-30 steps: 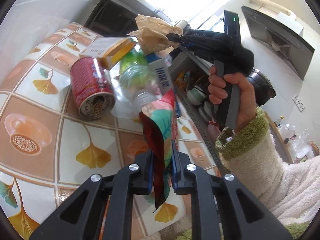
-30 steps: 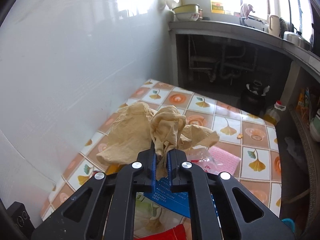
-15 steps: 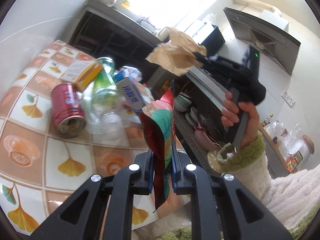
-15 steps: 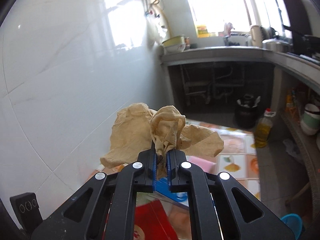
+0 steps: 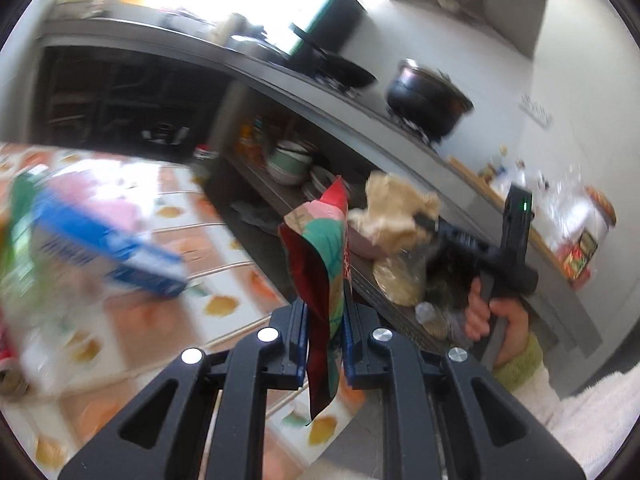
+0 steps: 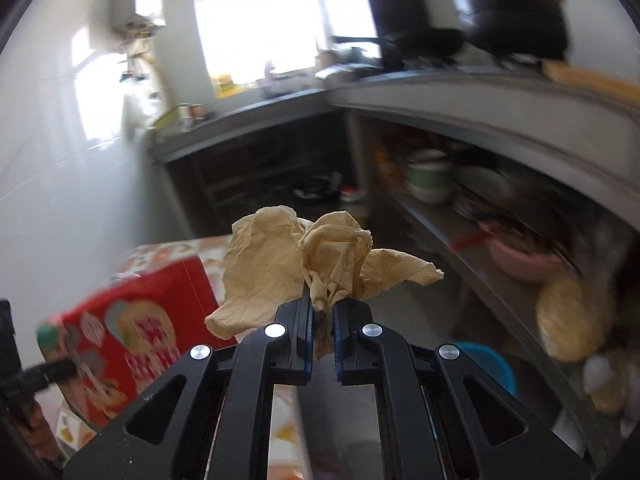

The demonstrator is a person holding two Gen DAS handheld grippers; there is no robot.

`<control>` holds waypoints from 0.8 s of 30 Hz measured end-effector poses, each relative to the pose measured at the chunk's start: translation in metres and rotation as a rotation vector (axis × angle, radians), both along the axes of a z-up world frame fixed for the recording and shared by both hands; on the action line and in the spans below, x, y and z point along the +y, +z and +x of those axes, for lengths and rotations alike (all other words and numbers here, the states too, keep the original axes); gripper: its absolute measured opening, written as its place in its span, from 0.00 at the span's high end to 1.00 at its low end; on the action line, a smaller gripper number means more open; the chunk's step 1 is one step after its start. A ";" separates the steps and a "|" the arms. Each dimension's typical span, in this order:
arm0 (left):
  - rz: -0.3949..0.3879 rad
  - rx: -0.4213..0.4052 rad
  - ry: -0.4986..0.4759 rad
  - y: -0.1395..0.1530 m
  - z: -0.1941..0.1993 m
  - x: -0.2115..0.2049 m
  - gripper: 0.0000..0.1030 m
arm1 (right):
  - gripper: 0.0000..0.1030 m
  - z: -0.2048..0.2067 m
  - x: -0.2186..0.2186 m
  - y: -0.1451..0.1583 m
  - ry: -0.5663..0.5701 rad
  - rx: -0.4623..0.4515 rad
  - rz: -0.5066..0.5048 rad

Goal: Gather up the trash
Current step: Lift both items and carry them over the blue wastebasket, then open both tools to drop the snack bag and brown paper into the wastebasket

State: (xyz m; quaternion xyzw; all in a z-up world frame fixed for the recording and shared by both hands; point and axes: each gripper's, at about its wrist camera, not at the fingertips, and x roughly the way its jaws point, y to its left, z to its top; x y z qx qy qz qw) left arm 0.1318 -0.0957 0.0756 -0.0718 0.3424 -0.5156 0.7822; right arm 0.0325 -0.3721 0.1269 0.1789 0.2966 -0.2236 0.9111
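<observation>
My left gripper (image 5: 326,326) is shut on a red and teal snack wrapper (image 5: 322,264) that stands up between its pads and hangs below them. My right gripper (image 6: 321,326) is shut on a crumpled tan paper napkin (image 6: 312,264). In the left wrist view that napkin (image 5: 394,216) and the right gripper (image 5: 420,222) show at the right, carried by a hand (image 5: 500,320) in a cream sleeve. The wrapper (image 6: 128,336) appears red at the lower left of the right wrist view. Both hang over the table's edge, off the trash pile.
A blue and white carton (image 5: 108,248) and a green bottle (image 5: 16,240) lie blurred on the patterned table (image 5: 224,304) at left. A grey counter (image 5: 360,120) carries a black pot (image 5: 428,100); its lower shelf (image 6: 460,248) holds bowls. A blue bin (image 6: 484,364) sits below.
Both grippers have swung right, away from the trash pile on the table toward the counter shelves, still gripping the wrapper and the napkin. The red can has slid out of the left view.
</observation>
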 end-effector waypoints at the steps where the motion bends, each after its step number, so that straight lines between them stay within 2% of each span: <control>1: 0.019 -0.004 -0.018 0.001 0.001 -0.015 0.88 | 0.94 -0.012 -0.009 -0.011 -0.045 0.023 0.004; 3: 0.074 -0.005 -0.067 0.002 0.003 -0.056 0.88 | 0.94 -0.034 -0.022 -0.030 -0.114 0.061 0.015; 7: 0.205 0.019 -0.158 -0.014 0.002 -0.146 0.88 | 0.94 -0.068 -0.056 -0.083 -0.248 0.160 0.056; 11: 0.346 0.032 -0.232 -0.046 0.006 -0.235 0.88 | 0.94 -0.085 -0.084 -0.134 -0.329 0.239 0.106; 15: 0.498 0.028 -0.303 -0.088 0.006 -0.319 0.88 | 0.94 -0.092 -0.108 -0.193 -0.378 0.330 0.167; 18: 0.628 0.025 -0.334 -0.132 0.009 -0.377 0.88 | 0.94 -0.088 -0.128 -0.239 -0.401 0.388 0.240; 21: 0.747 0.019 -0.337 -0.180 0.014 -0.424 0.88 | 0.94 -0.083 -0.142 -0.274 -0.411 0.430 0.298; 24: 0.824 0.043 -0.326 -0.228 0.022 -0.460 0.87 | 0.94 -0.072 -0.151 -0.298 -0.408 0.465 0.328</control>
